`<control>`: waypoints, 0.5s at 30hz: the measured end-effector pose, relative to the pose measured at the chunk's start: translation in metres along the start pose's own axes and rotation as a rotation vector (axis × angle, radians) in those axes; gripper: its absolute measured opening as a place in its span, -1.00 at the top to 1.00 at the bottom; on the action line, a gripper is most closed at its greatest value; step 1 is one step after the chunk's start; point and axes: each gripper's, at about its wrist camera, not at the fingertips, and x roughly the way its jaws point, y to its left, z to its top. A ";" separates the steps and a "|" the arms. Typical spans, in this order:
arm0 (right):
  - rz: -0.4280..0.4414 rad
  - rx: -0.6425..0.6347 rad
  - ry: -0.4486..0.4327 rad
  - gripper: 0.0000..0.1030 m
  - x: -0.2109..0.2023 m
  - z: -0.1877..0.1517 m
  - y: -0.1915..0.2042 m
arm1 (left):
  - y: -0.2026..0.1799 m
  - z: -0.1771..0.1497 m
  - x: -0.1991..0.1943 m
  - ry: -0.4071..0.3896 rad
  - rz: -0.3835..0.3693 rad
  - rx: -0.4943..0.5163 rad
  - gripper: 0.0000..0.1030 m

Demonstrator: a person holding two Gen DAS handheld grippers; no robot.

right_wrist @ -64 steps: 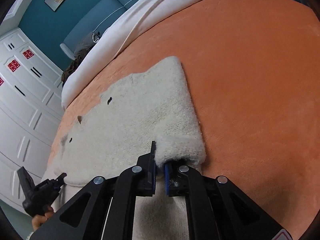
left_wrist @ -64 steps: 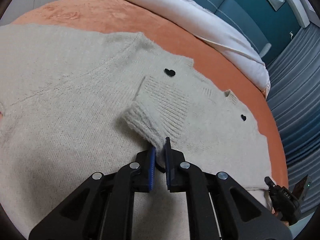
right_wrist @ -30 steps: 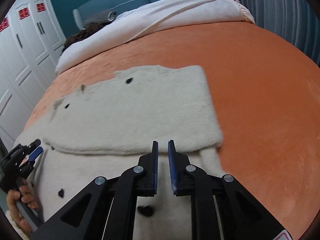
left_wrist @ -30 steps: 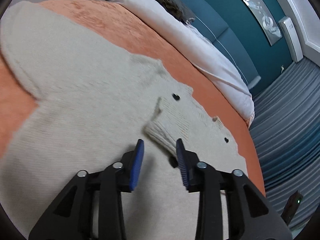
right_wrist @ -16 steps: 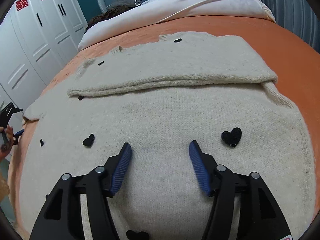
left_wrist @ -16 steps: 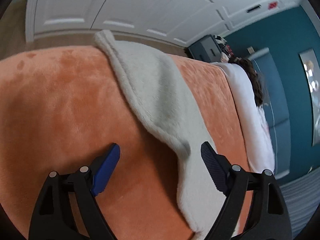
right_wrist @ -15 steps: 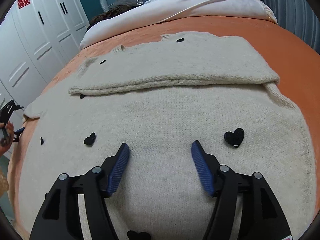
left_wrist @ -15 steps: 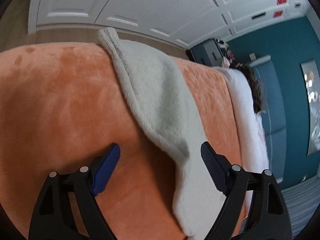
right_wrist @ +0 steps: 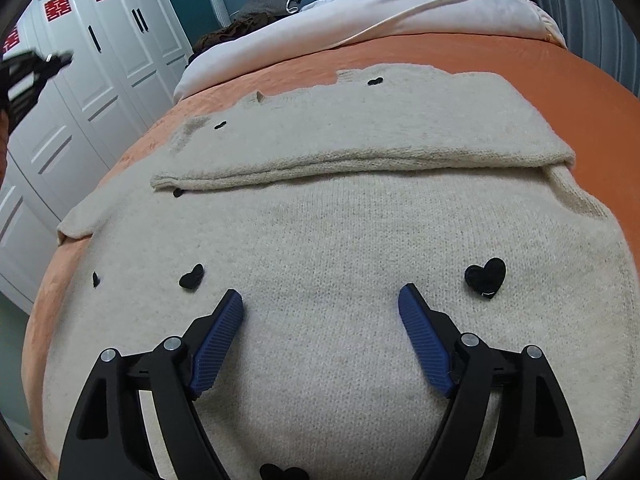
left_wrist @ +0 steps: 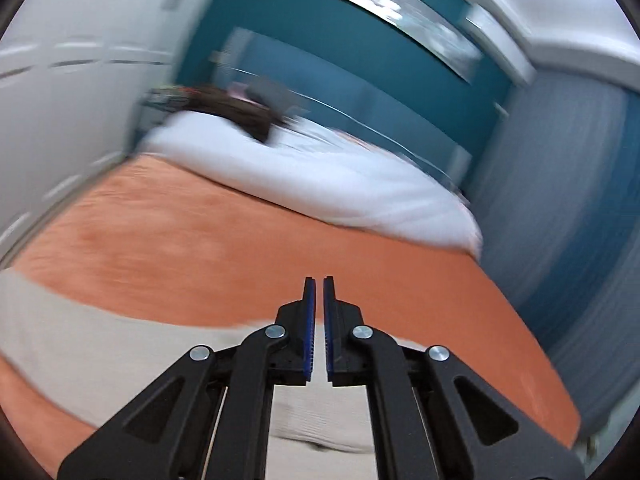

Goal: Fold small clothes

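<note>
A cream knit sweater with black hearts lies spread on the orange bedspread. Both sleeves are folded across its far part as a flat band. My right gripper is open and empty, just above the sweater's body between two hearts. My left gripper is shut with nothing visible between its pads, raised above the bed; the blurred left wrist view shows a strip of sweater below it. The left gripper also shows high at the far left in the right wrist view.
A white duvet and dark clothes lie at the bed's head against a teal headboard. White wardrobe doors stand to the left. Grey curtains hang on the right. The bed edge drops off at the left.
My left gripper has closed from wide open and swung up off the bed, now facing the headboard. My right gripper stays open over the sweater, slightly closer to it.
</note>
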 end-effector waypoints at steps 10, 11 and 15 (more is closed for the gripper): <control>0.090 0.058 -0.018 -0.53 -0.006 0.000 -0.012 | -0.028 -0.158 0.079 0.298 -0.038 -0.221 0.53; 0.101 0.064 -0.020 -0.54 -0.007 0.000 -0.014 | -0.008 -0.159 0.069 0.274 -0.002 -0.283 0.27; 0.114 0.068 -0.025 -0.57 -0.007 -0.001 -0.014 | 0.121 -0.133 0.003 0.103 0.263 -0.532 -0.06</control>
